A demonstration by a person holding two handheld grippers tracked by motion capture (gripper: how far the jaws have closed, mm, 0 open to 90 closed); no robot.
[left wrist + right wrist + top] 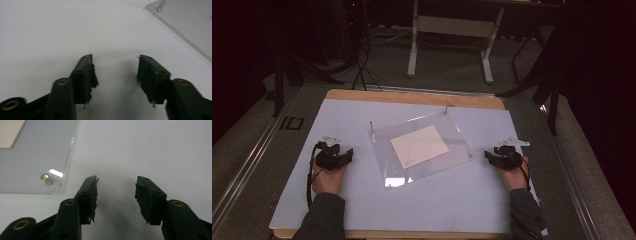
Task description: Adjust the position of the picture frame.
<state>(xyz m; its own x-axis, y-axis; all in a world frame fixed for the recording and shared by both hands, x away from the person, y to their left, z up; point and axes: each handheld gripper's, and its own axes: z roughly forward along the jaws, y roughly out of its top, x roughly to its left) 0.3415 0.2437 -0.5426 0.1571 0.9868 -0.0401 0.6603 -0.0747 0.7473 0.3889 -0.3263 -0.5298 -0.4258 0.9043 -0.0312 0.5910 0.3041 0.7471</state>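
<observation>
A person's left hand (328, 177) rests on the white-topped bench (362, 200) to the left of a clear acrylic plate (457, 142), holding the left gripper (346, 155) with its tips turned toward the plate. In the left gripper view the left gripper (116, 72) has its two black jaws spread wide apart with nothing between them, only bare white surface, and the plate's edge (180, 35) runs past at upper right with a small metal standoff post (160, 6) at its corner. The clear acrylic plate lies tilted at the middle of the bench, raised on small posts at its corners, with a cream card (419, 145) showing at its centre. To the right of the plate, the right hand (514, 176) holds the right gripper (489, 156), its tips also facing the plate and apart from it. In the right gripper view the right gripper (116, 191) is likewise spread wide and empty, close to the plate's edge (67, 170) and another post (46, 178), with a corner of the card (10, 132) beyond.
</observation>
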